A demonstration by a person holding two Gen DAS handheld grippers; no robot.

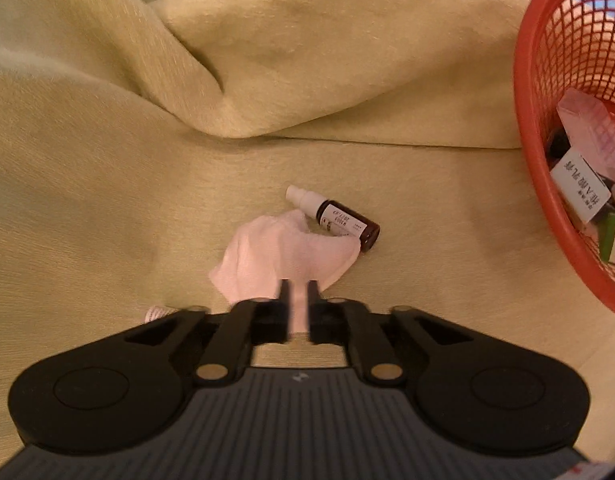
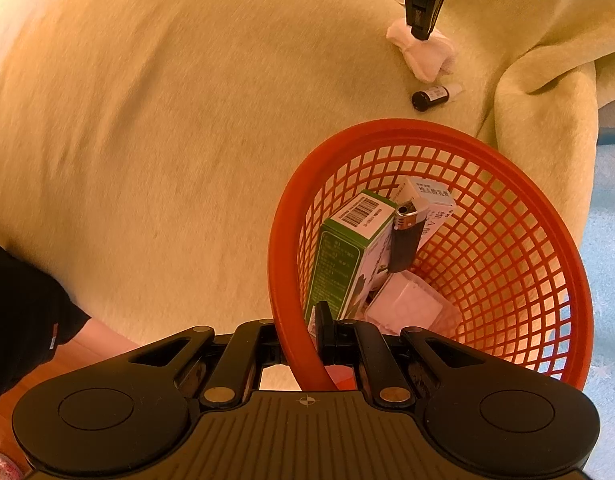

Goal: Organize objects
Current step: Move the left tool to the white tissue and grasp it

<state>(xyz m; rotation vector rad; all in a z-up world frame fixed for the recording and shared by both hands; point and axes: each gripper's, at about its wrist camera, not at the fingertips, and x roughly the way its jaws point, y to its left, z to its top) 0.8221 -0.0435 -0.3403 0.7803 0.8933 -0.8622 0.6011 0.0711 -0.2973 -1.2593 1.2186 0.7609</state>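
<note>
pink cloth (image 1: 283, 252) is lying crumpled on the yellow-green blanket (image 1: 107, 184), and i am judging it to be the piece i am collecting at this step, since my left gripper (image 1: 298, 300) is sitting right over its near edge. its fingers (image 1: 284, 300) are standing nearly closed with only a narrow gap, and pink fabric is showing in that gap, so i am reading it as pinching the cloth, though the blur is keeping me from being sure how firm the hold is. a small brown spray bottle (image 1: 333, 216) is lying on its side just beyond the cloth, touching its far edge, and is not yet gathered. my right gripper (image 2: 307, 332) is clamping the rim of the red basket (image 2: 547, 216), one finger inside the wall and one outside, holding it just beside the loose items. inside i am seeing a green box (image 2: 339, 256), a white box (image 2: 427, 196), a lighter (image 2: 403, 236) and a pale pink packet (image 2: 407, 304). next, i am thinking the cloth needs lifting clear without dragging the bottle, then carrying across to the basket and releasing over its open middle, with the bottle left for afterwards.
</note>
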